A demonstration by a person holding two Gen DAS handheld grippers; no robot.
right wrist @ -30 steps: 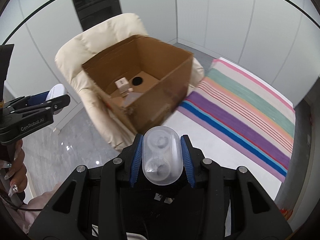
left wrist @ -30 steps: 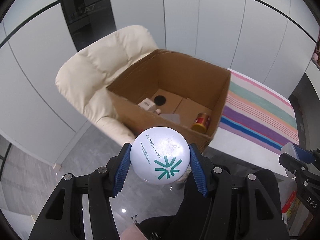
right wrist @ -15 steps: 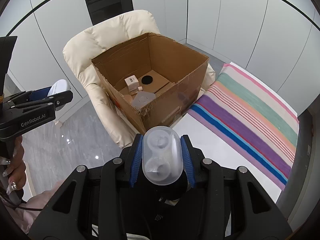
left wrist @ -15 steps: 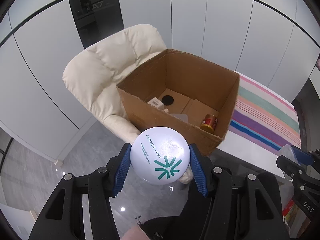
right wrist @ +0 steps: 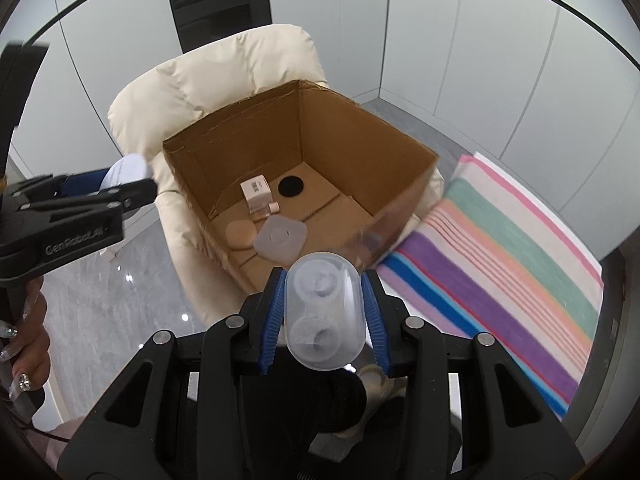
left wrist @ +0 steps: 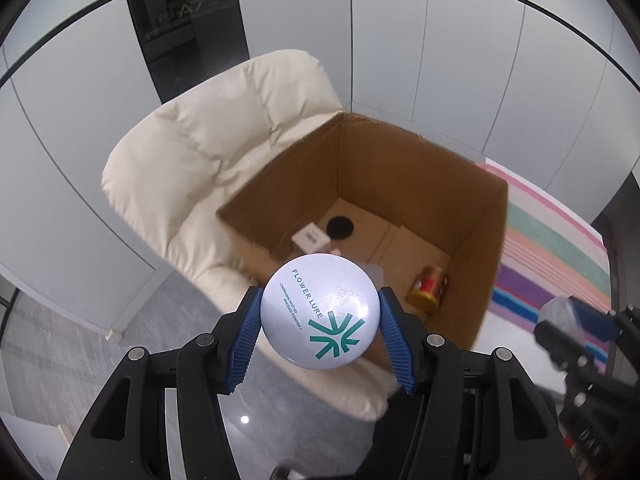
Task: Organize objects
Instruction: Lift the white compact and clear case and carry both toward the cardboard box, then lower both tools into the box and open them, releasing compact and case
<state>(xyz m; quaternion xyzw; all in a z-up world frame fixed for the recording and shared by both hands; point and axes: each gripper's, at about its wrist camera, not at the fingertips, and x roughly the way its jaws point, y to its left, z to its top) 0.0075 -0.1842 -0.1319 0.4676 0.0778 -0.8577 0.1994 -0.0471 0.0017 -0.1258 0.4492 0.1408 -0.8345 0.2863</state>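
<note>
Both grippers have closed in on the box since the earlier frames; it fills more of each view now, and we look further down into it. Our left gripper is clamped on the compact, a round white one, which hangs just short of the box's near wall. Our right gripper is clamped on the clear case, also just short of that near wall and above it.

We judge the risk to be in the release. Neither item is yet over the opening, so letting go early would drop it onto the chair the box sits on, or past it to the floor. The compact is smooth and rounded, held only at its edges, so a knock against the box wall could twist it loose. With both grippers heading for one opening, they could also bump each other.

Inside the box, the left view shows a gold tin against the right wall, which the right view hides. The right view shows a small carton, a tan sponge and a grey lid near the box's front, mostly hidden behind the compact in the left view.
</note>
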